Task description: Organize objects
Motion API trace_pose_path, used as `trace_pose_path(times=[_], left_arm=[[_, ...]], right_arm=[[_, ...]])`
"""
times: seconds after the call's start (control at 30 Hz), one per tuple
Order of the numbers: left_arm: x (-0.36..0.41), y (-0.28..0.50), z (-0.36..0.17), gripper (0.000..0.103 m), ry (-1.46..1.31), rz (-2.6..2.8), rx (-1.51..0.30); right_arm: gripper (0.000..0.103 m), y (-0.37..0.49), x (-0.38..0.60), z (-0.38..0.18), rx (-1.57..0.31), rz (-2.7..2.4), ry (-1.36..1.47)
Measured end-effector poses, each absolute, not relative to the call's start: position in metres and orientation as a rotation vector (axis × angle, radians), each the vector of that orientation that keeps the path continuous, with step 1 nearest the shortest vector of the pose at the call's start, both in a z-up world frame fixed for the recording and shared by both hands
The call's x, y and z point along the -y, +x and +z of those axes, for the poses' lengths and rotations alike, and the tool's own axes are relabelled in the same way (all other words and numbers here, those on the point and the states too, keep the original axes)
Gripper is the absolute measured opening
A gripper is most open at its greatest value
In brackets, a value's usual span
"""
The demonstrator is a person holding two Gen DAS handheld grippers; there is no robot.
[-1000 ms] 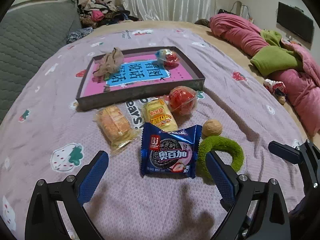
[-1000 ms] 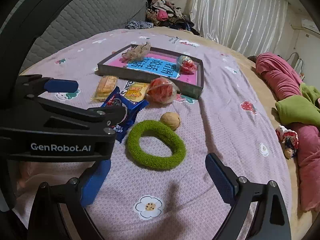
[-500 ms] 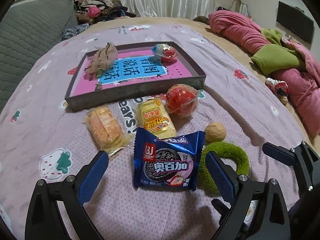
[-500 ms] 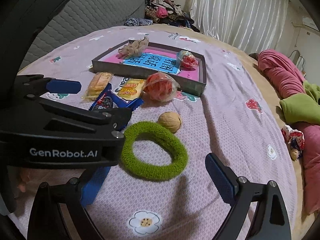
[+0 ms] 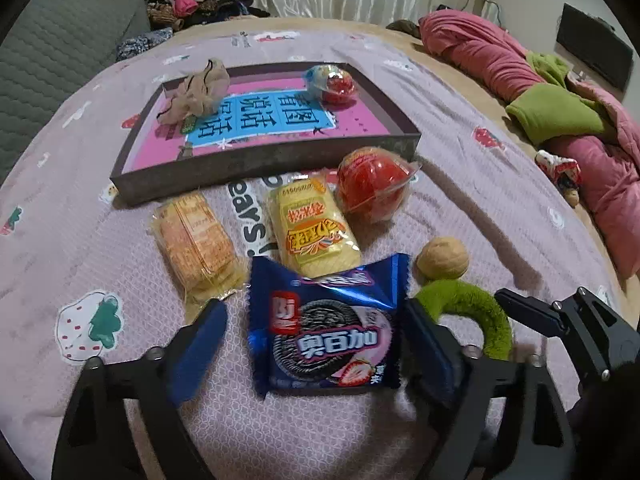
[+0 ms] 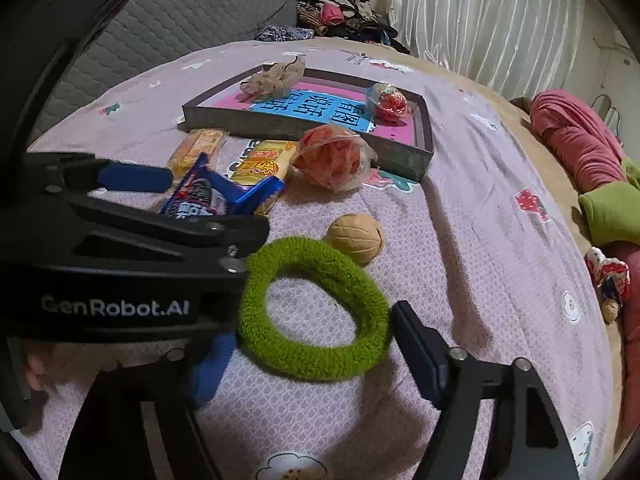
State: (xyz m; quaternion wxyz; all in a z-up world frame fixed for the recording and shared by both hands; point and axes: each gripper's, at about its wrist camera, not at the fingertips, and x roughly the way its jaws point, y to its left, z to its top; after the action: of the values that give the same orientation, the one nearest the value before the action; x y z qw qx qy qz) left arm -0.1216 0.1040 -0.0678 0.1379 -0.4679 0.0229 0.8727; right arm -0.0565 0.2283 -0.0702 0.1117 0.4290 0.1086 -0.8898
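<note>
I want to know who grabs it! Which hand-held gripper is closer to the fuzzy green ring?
Right. The right hand-held gripper has its blue fingers on both sides of the fuzzy green ring, not squeezing yet. The left hand-held gripper sits beside it, around the blue cookie packet.

The left hand-held gripper tilts down toward the bed, its jaws just closing yet apart on either side of a packet. The right hand-held gripper, just beside it, tilts likewise, jaws narrowing around a ring, pads not pressing.

Blue cookie packet, green fuzzy ring
</note>
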Motion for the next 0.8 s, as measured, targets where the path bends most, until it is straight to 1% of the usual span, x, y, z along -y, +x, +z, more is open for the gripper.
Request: trace_pose_path(times=[0.03,0.1,0.17,0.2,0.23,0.27,0.3,0.4,0.5,0.57,0.8], left_arm=[[-0.103,-0.122,-0.070,0.074,-1.364,2.515,-0.057],[-0.102,-0.122,-0.073,0.074,-1.374,2.503,-0.042],[-0.101,-0.121,-0.073,0.072,-1.369,2.503,-0.041],[-0.100,-0.121,-0.073,0.067,-1.370,2.496,-0.028],[-0.100,-0.121,-0.074,0.064,-1.373,2.491,-0.020],[-0.099,-0.121,-0.075,0.063,-1.376,2.491,-0.023],[-0.099,-0.121,-0.076,0.062,-1.378,2.491,-0.026],[-0.097,-0.120,-0.075,0.060,-1.378,2.492,-0.013],[-0.094,-0.117,-0.072,0.059,-1.362,2.503,-0.020],[-0.092,-0.116,-0.070,0.059,-1.358,2.505,-0.020],[-0.086,-0.111,-0.065,0.059,-1.353,2.514,-0.019]], right_arm=[[0.070,-0.057,-0.230,-0.071,-0.309,-2.611,1.260],[0.065,-0.058,-0.232,-0.070,-0.290,-2.612,1.262],[0.056,-0.058,-0.234,-0.069,-0.284,-2.620,1.256],[0.053,-0.058,-0.234,-0.069,-0.283,-2.624,1.253],[0.048,-0.058,-0.234,-0.068,-0.284,-2.629,1.250],[0.044,-0.058,-0.234,-0.068,-0.286,-2.633,1.245],[0.043,-0.058,-0.234,-0.067,-0.285,-2.633,1.241],[0.031,-0.056,-0.236,-0.064,-0.269,-2.635,1.220],[0.024,-0.053,-0.240,-0.059,-0.218,-2.626,1.202],[0.017,-0.050,-0.242,-0.055,-0.176,-2.608,1.189],[0.014,-0.043,-0.243,-0.049,-0.096,-2.564,1.177]])
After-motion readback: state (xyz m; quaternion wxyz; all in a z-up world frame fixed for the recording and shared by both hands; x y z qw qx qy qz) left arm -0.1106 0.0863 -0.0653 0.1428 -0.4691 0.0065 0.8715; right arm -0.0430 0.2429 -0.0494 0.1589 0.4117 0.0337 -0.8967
